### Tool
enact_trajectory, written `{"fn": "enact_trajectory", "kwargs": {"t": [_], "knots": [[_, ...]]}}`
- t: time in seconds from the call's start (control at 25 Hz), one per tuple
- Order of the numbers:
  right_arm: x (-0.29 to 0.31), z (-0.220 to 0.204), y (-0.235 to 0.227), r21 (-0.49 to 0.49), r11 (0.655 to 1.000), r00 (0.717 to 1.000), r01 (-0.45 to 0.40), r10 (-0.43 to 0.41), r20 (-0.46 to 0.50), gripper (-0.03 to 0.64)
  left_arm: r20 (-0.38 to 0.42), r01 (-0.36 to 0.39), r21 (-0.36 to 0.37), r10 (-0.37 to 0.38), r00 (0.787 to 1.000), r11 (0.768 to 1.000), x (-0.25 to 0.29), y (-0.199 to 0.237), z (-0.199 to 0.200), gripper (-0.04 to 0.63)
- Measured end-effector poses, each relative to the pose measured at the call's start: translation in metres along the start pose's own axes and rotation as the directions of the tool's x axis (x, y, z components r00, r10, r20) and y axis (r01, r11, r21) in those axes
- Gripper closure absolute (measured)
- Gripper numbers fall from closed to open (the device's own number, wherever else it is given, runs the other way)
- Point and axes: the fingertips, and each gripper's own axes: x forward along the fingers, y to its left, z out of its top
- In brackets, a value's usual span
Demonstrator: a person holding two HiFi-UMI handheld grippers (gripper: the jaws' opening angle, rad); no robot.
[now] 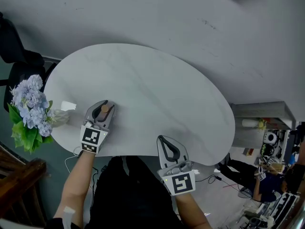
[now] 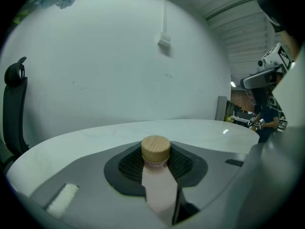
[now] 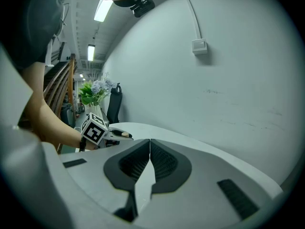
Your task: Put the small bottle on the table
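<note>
A small pale pink bottle with a round wooden cap stands clamped between the jaws of my left gripper. From the head view only the tan cap shows between the grey jaws, above the near left part of the white oval table. My right gripper hovers at the table's near edge, its jaws shut with nothing between them. In the right gripper view its tips meet, and the left gripper with its marker cube shows further off to the left.
A bunch of pale blue flowers with green leaves stands off the table's left edge. A dark office chair sits behind it. Grey floor surrounds the table, with a shelf and clutter at the right.
</note>
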Motion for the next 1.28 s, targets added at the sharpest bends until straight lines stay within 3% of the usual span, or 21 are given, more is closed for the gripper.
{"fn": "enact_trajectory", "kwargs": {"t": [0.36,0.6,1.28], "knots": [[0.003,-0.002,-0.005,0.005,1.000,1.000,0.004,-0.004,-0.008,0.611,-0.006,-0.002,0.020,0.002,1.000,1.000,0.007,-0.001,-0.004,0.480],[0.004,-0.004,-0.008,0.010,1.000,1.000,0.004,-0.004,-0.007,0.611,-0.007,-0.014,0.083,0.014,1.000,0.996,0.012,-0.003,-0.004,0.479],[0.001,-0.011,-0.018,0.018,1.000,1.000,0.001,-0.001,-0.015,0.611,0.021,-0.056,0.087,0.055,0.998,0.995,0.013,-0.001,-0.003,0.477]]}}
